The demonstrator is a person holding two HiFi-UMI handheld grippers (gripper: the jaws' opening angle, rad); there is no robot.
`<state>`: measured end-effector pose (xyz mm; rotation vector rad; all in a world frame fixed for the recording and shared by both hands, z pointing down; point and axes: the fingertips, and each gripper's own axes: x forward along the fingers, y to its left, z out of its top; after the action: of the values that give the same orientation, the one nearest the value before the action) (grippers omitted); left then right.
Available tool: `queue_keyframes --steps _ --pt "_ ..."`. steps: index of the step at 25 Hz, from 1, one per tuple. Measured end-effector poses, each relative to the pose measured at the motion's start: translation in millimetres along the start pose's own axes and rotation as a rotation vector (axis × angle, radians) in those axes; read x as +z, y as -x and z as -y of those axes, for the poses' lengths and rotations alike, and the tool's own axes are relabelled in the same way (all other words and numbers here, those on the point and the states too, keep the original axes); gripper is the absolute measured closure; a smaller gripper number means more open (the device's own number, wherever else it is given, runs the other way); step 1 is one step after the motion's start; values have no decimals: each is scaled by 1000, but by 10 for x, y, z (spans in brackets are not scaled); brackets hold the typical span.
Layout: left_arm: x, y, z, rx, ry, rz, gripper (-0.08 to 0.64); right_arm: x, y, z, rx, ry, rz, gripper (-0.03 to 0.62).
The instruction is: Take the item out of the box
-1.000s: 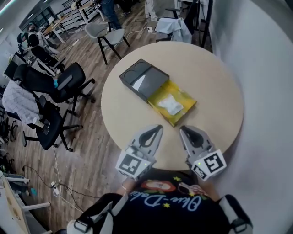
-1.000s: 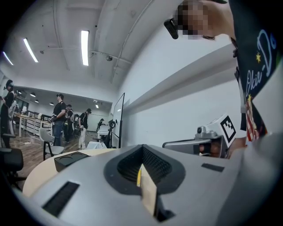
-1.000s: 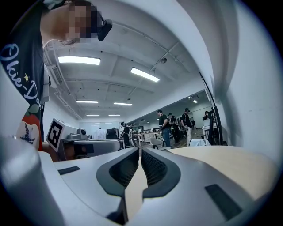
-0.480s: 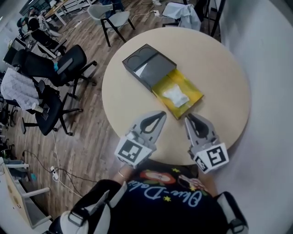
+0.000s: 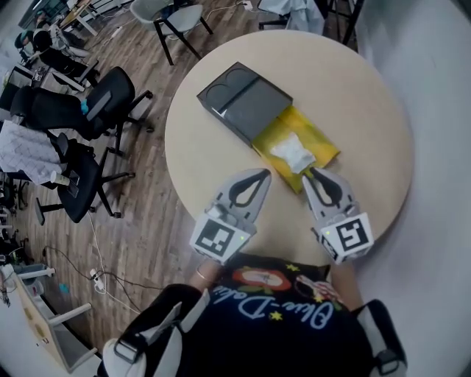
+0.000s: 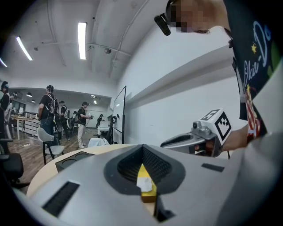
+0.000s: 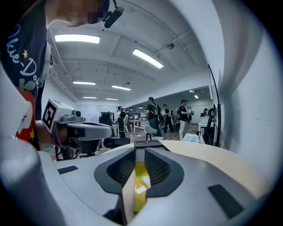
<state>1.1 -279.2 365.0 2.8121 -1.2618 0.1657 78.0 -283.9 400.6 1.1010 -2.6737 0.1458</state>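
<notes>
A dark grey box sleeve [image 5: 241, 100] lies on the round beige table [image 5: 368, 110]. Its yellow inner tray [image 5: 321, 143] is slid out toward me and holds a white packet [image 5: 293, 154]. My left gripper [image 5: 262, 174] hovers shut just left of the tray's near corner. My right gripper [image 5: 312, 174] is shut too, with its tip at the tray's near edge. The left gripper view shows the yellow tray [image 6: 148, 194] and the packet [image 6: 143, 184] through the slit of the jaws. In the right gripper view the tray [image 7: 140, 175] lies straight ahead, the grey sleeve [image 7: 148, 144] beyond it.
Black office chairs [image 5: 88, 110] stand on the wooden floor left of the table, with a grey chair [image 5: 165, 18] at the far side. A white wall [image 5: 441, 88] runs close along the right. Several people [image 7: 154, 115] stand far back in the room.
Both grippers have moved forward over the table toward the yellow tray. The right tip now reaches the tray's near edge. Box, tray and packet have not shifted on the table.
</notes>
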Motion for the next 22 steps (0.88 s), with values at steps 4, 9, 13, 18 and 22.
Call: queue_keyframes --steps 4,9,13,18,22 --pt "-64 -87 -198 -2 8 1 574 -96 -191 72 -17 22 -71 551" --pt "-235 -205 -348 -4 22 -16 574 -346 -424 190 -10 48 -197 546" --pt "-413 -264 -507 4 49 -34 574 -559 -652 220 24 107 -294 538" --pt "-527 -311 -620 -2 64 -43 574 -768 -912 251 40 147 -377 523" --pt "-632 -313 -725 6 91 -50 574 -960 -1081 260 62 166 -441 515"
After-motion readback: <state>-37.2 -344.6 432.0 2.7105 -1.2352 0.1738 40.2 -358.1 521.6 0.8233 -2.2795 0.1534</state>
